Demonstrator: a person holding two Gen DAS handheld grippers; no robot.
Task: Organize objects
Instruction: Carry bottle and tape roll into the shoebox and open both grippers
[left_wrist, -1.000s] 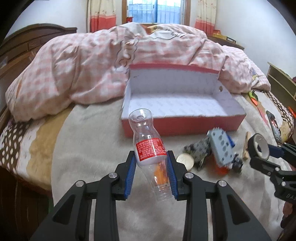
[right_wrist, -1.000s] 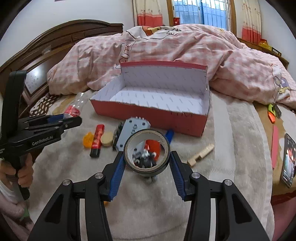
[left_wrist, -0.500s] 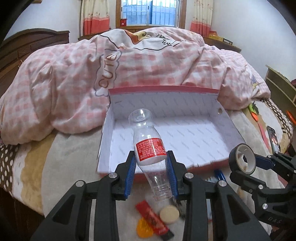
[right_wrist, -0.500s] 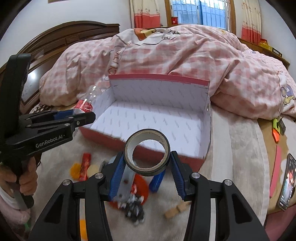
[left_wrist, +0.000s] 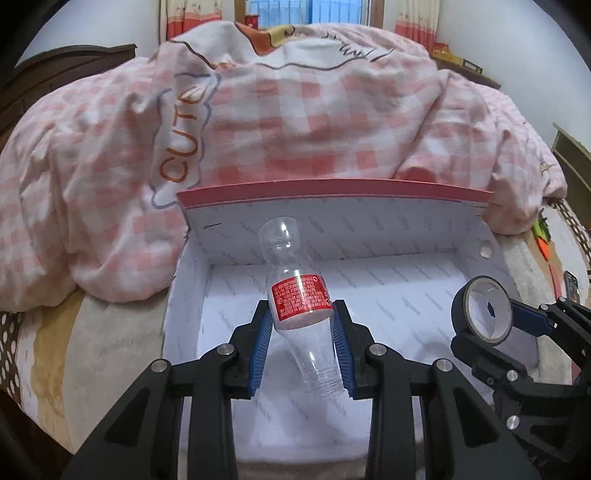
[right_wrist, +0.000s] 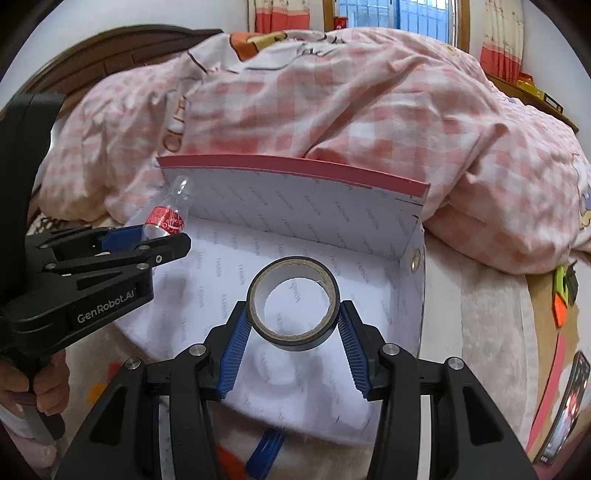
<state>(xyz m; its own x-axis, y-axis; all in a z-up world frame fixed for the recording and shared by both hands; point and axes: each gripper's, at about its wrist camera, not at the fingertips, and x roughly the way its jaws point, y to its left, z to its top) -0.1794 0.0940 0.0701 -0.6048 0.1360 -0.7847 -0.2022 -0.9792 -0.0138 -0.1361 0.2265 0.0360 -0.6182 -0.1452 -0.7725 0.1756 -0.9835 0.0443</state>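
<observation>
The left tongs (left_wrist: 301, 343) pinch a clear bottle (left_wrist: 297, 291) with a red label, gripped at its lower body, its open neck tilted up and away. The bottle hangs over the left part of a box (left_wrist: 332, 192) that lies open on the bed (left_wrist: 110, 354). The box has red outer walls and a white printed lining. The right tongs (right_wrist: 293, 341) pinch a tape roll (right_wrist: 293, 308) across its width, hole facing the camera, above the box's right half. A pink checked quilt (left_wrist: 295, 110) is heaped behind the box. In the right wrist view a hand (right_wrist: 40, 387) grips the left tool's handle, and a phone (right_wrist: 565, 406) lies at the bed's right edge.
</observation>
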